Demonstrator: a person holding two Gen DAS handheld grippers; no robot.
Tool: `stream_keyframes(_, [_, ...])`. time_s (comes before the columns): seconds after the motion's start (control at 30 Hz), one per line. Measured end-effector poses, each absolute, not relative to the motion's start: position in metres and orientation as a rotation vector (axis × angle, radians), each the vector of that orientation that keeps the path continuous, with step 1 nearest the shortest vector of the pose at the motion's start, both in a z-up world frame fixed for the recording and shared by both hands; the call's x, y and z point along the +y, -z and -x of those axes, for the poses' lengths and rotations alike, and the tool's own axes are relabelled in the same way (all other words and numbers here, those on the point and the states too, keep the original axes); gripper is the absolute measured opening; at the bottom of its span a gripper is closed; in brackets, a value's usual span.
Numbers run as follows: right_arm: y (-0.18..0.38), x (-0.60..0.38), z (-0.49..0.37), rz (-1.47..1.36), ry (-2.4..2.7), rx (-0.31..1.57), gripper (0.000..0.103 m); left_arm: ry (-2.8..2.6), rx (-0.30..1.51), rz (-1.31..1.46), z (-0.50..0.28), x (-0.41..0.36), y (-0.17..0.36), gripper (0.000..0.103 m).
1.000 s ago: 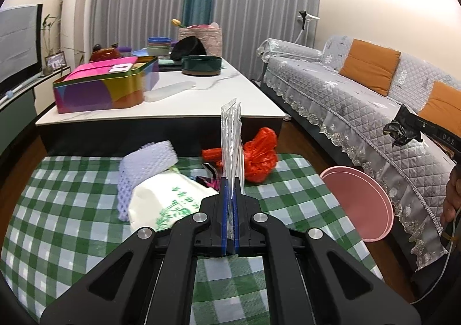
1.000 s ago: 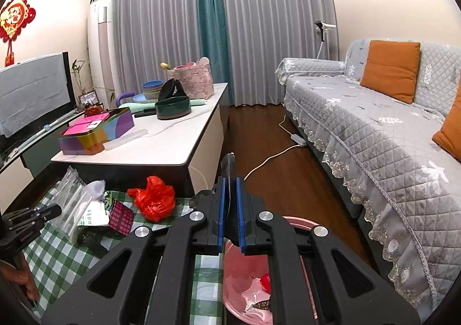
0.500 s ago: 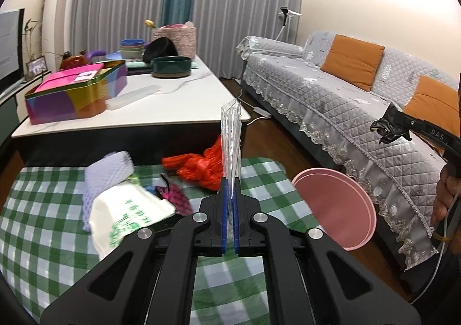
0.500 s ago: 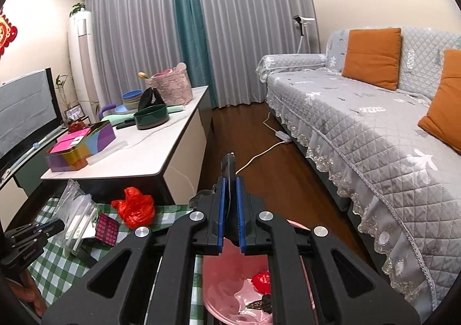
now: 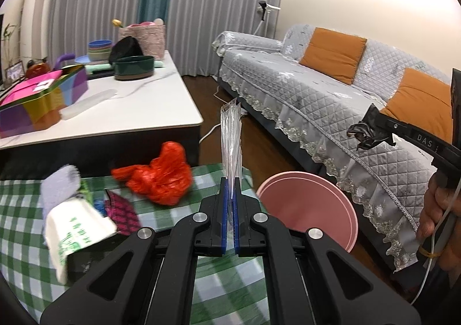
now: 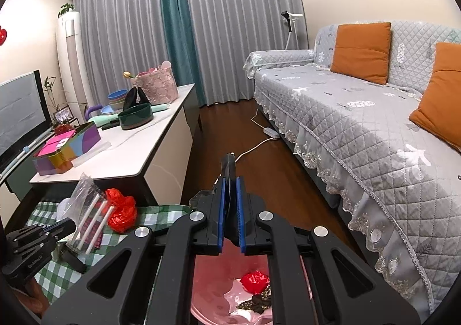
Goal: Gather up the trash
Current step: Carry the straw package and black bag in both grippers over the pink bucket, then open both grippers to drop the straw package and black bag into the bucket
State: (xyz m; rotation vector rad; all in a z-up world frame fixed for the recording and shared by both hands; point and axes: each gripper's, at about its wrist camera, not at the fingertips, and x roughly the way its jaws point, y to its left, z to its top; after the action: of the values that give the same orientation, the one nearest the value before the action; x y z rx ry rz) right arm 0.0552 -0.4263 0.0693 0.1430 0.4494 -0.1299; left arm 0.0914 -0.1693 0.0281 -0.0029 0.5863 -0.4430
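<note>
- Above the checked bench [image 5: 26, 238], the left claw [image 5: 230, 206] is clamped narrow on a clear plastic packet [image 5: 231, 134] that stands upright between its blue pads; the right-wrist view shows white sticks inside that packet [image 6: 89, 209].
- At 2 o'clock from the left claw, just off the bench's edge, sits the pink bin [image 5: 311, 209], its rim near the cloth.
- Over that bin [image 6: 213, 290] hangs the right claw [image 6: 230, 209], pinched nearly closed on a scrap of black film [image 6: 229, 169]; in the left-wrist view the scrap [image 5: 366, 134] dangles crumpled from its tip.
- Inside the bin already lie a red wad [image 6: 255, 281] and some dark scraps [image 6: 256, 300].
- Judged from this, the step in hand is carrying two pieces to the bin. Next, the right claw needs to open so the film falls in, and the left must travel toward 2 o'clock before it lets go.
- More trash waits on the bench: a red plastic bag [image 5: 161, 178] at 10 o'clock, a white and green bag [image 5: 75, 232], a foam net [image 5: 57, 186] and a magenta wrapper [image 5: 121, 212] at 9 o'clock.
</note>
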Motion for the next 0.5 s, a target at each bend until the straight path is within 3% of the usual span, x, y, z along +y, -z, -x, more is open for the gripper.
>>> stream_keyframes(0.5, [-0.041, -0.457, -0.067, -0.152, 0.215, 0.510, 0.008, 0.541, 0.616, -0.031, -0.112, -0.231, -0.005, 0.003])
